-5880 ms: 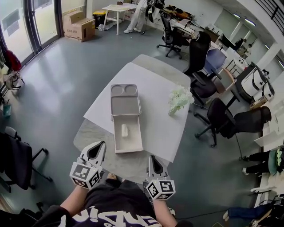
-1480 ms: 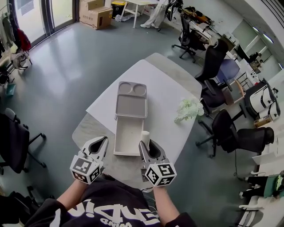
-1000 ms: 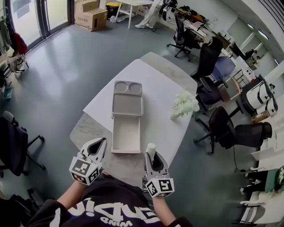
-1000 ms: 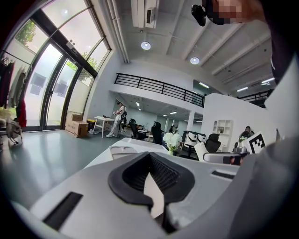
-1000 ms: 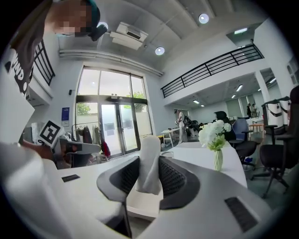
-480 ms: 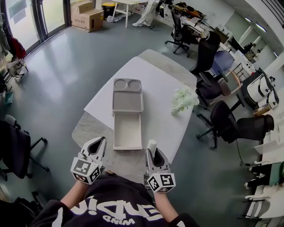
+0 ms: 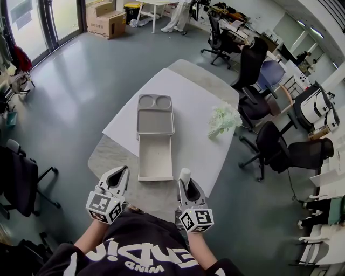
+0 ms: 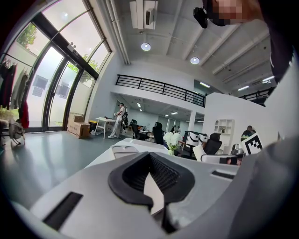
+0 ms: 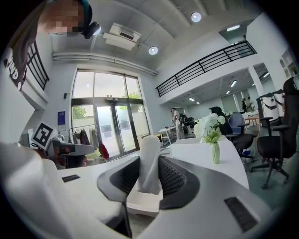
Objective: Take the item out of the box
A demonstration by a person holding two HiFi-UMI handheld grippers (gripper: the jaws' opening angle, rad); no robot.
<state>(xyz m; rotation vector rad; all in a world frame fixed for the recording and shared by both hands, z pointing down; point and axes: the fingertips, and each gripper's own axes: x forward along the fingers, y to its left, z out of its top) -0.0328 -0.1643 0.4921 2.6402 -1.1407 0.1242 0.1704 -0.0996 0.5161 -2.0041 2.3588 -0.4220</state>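
A shallow white box (image 7: 155, 157) lies open and empty on the table, with its grey lid (image 7: 155, 114) at its far end. The item (image 7: 185, 174) is a small white rounded piece. It stands upright between the pads of my right gripper (image 7: 185, 181), which is shut on it to the right of the box's near end, over the table's near edge. In the right gripper view the item (image 9: 150, 156) pokes up past the right gripper's (image 9: 149, 164) tips. My left gripper (image 7: 124, 172) hangs left of the box's near end, tips together and nothing in it. The left gripper view shows the left gripper (image 8: 149, 156) the same way.
A vase of white flowers (image 7: 222, 119) stands near the table's right edge. Black office chairs (image 7: 280, 148) crowd the right side, and another chair (image 7: 21, 188) is at the left. Cardboard boxes (image 7: 105, 16) sit far off on the floor.
The item lay in the box at first; now my right gripper holds it and has drawn back from the box toward the table's near edge. The left gripper has stayed put.
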